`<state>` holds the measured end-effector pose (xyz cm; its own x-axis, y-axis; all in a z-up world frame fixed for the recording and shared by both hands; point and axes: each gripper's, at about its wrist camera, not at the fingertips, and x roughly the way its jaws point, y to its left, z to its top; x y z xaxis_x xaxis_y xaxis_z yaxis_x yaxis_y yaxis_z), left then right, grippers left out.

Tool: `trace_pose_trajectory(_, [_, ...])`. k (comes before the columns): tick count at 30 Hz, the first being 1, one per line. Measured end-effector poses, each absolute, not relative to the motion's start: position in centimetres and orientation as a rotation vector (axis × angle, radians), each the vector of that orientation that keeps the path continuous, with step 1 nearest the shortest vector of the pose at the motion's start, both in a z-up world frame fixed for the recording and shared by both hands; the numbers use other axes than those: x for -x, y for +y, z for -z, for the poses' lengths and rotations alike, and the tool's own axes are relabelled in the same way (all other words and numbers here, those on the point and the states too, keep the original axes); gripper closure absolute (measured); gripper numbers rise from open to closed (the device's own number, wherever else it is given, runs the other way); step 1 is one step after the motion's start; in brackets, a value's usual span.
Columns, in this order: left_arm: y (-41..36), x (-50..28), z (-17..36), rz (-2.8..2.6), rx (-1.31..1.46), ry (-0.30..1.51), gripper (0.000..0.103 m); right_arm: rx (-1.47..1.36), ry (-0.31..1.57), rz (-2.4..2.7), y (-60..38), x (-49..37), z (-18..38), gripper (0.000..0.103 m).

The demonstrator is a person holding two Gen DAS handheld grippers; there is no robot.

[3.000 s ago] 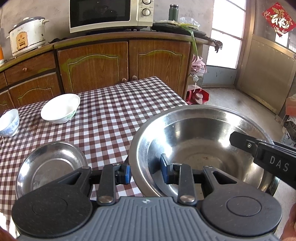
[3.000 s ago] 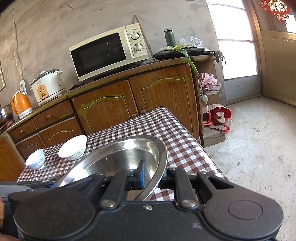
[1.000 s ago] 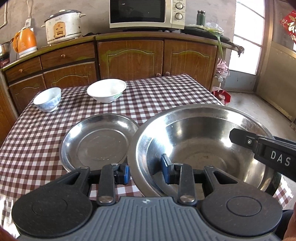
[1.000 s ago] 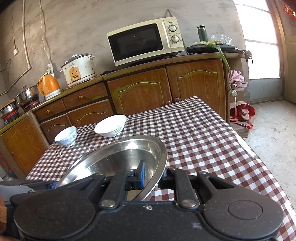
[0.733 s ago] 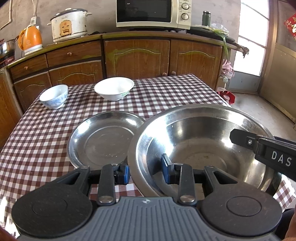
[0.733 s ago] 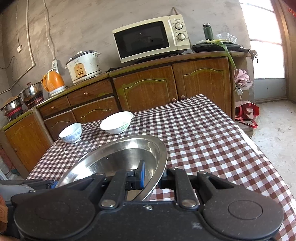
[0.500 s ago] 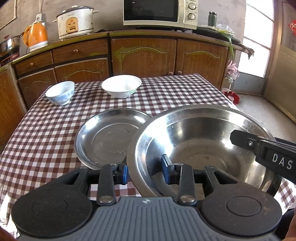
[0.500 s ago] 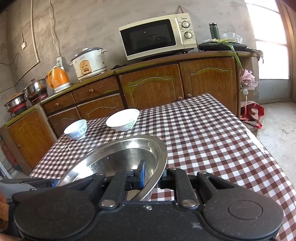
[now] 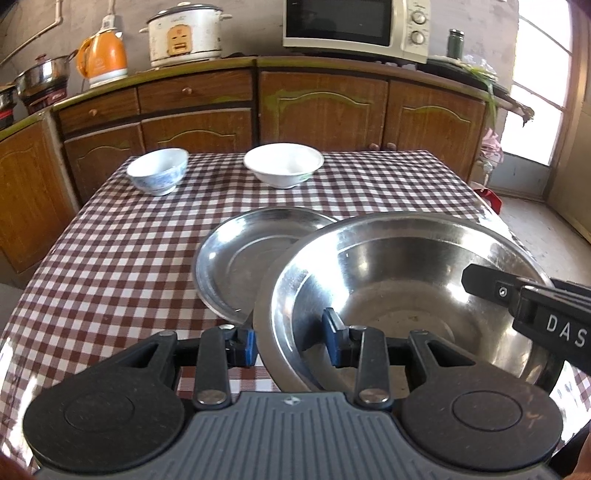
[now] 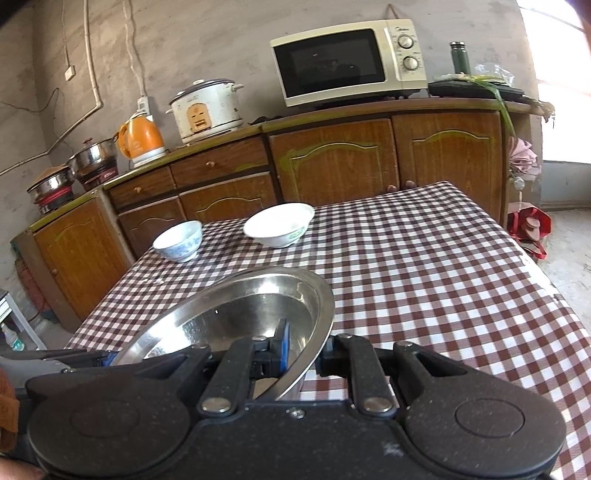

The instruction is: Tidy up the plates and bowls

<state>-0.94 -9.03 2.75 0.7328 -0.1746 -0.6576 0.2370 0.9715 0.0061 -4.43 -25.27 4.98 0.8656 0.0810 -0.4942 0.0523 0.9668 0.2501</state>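
With both tongs, left [image 9: 290, 341] and right [image 10: 301, 356], clamped on the steel basin [image 9: 399, 280] rim, I hold it raised. Steel plate [image 9: 240, 258] lies just ahead-left, partly beneath.

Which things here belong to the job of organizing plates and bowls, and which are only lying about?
For the job:
steel basin
steel plate
white bowl
blue bowl

Lying about:
microwave
rice cooker
kettle
flask
pots

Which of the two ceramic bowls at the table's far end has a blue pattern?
The smaller bowl, on the left; the wider white bowl beside it shows only a green mark.
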Motion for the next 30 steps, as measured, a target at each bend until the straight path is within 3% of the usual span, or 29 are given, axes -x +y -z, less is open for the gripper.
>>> trace_pose_trajectory(30, [-0.7, -0.3, -2.6, 0.056, -0.01, 0.728, 0.068, -0.172, 0.581, -0.189, -15.9, 0.5, -4.3, 0.085])
